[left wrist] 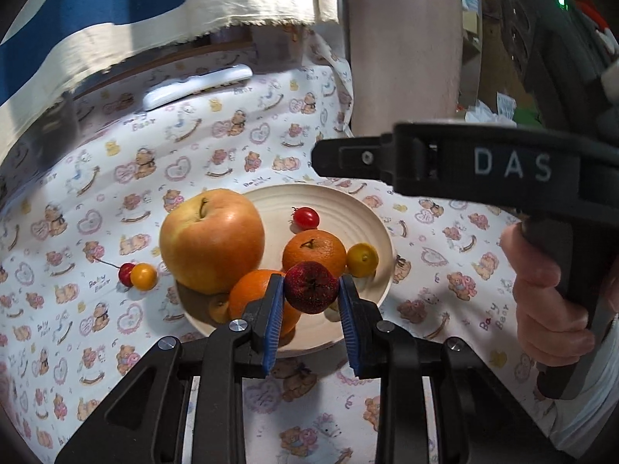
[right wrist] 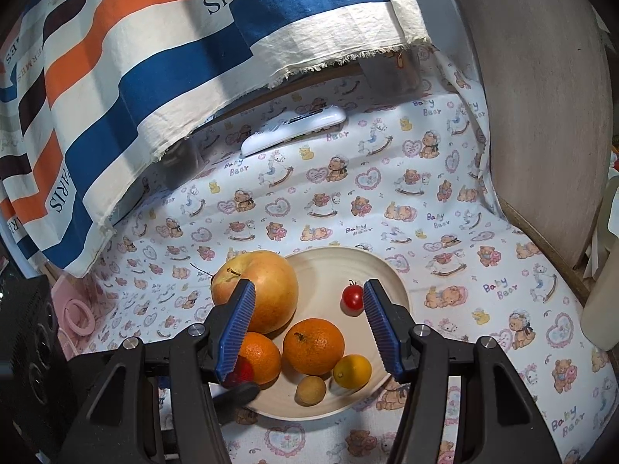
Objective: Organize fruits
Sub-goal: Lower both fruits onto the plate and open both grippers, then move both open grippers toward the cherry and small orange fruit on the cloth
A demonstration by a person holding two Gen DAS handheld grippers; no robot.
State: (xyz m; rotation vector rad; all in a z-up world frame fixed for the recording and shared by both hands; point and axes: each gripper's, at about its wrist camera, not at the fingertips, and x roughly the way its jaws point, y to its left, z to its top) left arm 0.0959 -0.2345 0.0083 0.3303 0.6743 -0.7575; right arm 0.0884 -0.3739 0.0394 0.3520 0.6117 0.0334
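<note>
Plate (left wrist: 381, 232) sits straight ahead of our left gripper (left wrist: 311, 290), whose pads pinch a dark red fruit (left wrist: 311, 288) just above the near orange (left wrist: 251, 294). We judge the step is placing it: lower into a bare gap, then let go gently so nothing rolls. Our right gripper (right wrist: 309, 324) hangs wide apart, holding nothing, over the apple (right wrist: 257, 290) and tomato (right wrist: 353, 297). Only the left view shows the cherry (left wrist: 125, 273) left of the plate; only the right shows the small brown fruit (right wrist: 310, 389).

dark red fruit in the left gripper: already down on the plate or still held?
Held: the left gripper's blue pads flank the dark red fruit over the plate. Whether it touches the plate, cannot tell.
</note>
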